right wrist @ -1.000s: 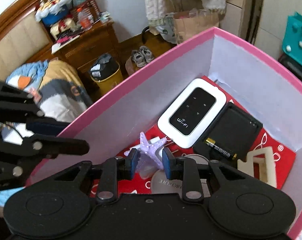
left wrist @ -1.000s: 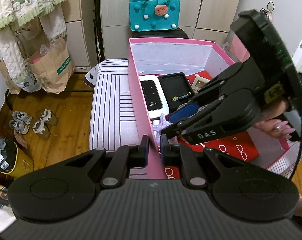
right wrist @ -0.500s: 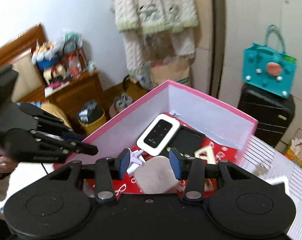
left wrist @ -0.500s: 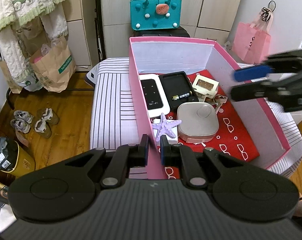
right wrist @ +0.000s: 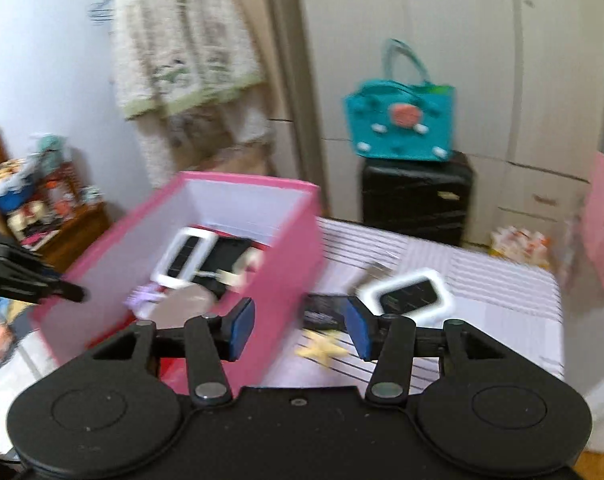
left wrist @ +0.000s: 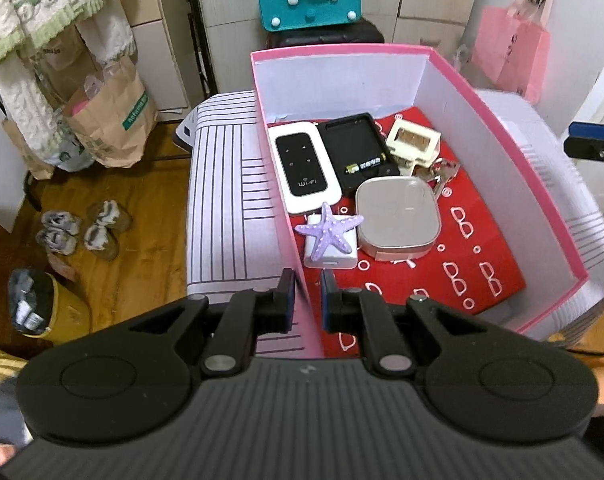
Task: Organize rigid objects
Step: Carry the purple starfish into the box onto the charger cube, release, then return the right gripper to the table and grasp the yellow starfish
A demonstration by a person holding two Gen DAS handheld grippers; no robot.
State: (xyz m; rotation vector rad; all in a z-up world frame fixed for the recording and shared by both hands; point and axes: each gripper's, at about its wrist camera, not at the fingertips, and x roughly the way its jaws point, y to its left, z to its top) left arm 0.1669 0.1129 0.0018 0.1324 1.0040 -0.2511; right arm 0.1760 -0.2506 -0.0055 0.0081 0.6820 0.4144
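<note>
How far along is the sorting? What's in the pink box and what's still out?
Done: Wi-Fi router, black charger, purple starfish and square case lie inside the pink box. In hand: left gripper clamps the box wall; right gripper is empty, its fingers just opened. Left: yellow starfish, white-framed device on the striped surface.

- I see a white striped tabletop [left wrist: 222, 200] carrying everything, mid-frame in the left wrist view.
- A pink box [left wrist: 502, 120] stands directly on it.
- In the blurred right wrist view, right of the box, lie a yellow starfish [right wrist: 322, 348], a white-framed device [right wrist: 410, 296] and a dark flat object [right wrist: 322, 312].
</note>
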